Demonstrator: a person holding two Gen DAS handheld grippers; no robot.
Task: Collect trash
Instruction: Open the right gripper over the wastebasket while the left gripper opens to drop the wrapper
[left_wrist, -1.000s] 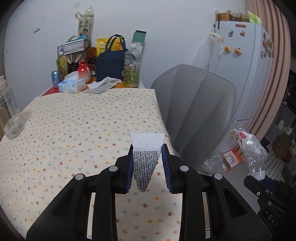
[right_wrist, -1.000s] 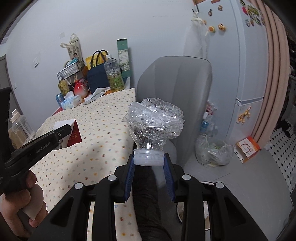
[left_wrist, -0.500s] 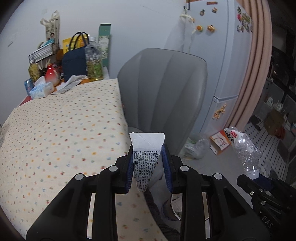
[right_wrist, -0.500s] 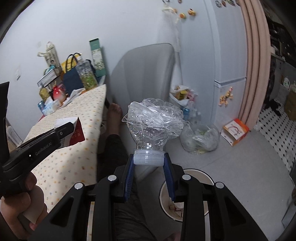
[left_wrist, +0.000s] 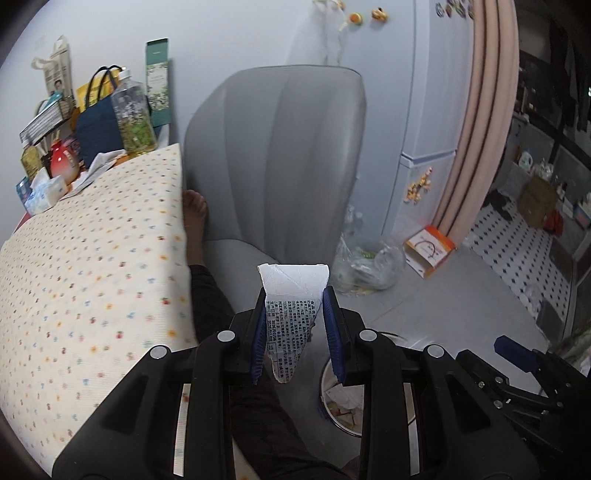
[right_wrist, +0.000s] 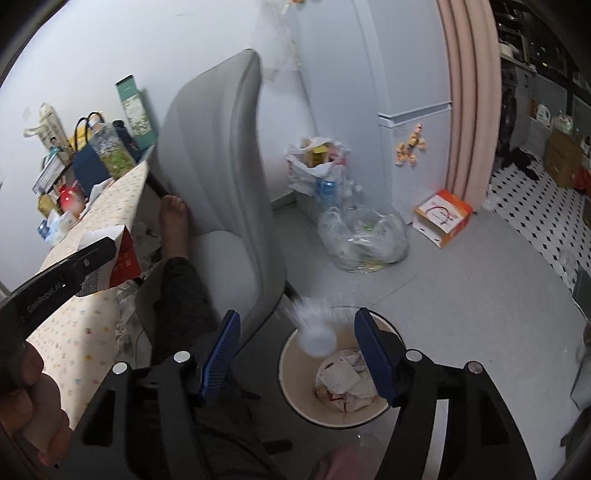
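My left gripper (left_wrist: 297, 325) is shut on a torn white wrapper (left_wrist: 291, 302) with black print, held beside the table edge and above the round trash bin (left_wrist: 332, 406). The wrapper's red side (right_wrist: 123, 258) shows in the right wrist view. My right gripper (right_wrist: 297, 354) is open over the cream trash bin (right_wrist: 291, 387). The crushed clear plastic bottle (right_wrist: 314, 325) is a blur between the jaws, falling toward the bin. Crumpled paper (right_wrist: 343, 380) lies in the bin.
A grey chair (left_wrist: 277, 158) stands by the dotted tablecloth (left_wrist: 92, 266). The person's leg and bare foot (right_wrist: 173, 225) are at the chair. A clear bag of bottles (right_wrist: 365, 240), a white bag (right_wrist: 314, 162), an orange box (right_wrist: 441, 214) and a fridge (right_wrist: 388, 74) stand beyond.
Both grippers swung right, off the table toward the bin. My right gripper opened and let go of the crushed bottle, which now drops. The left still holds the wrapper.
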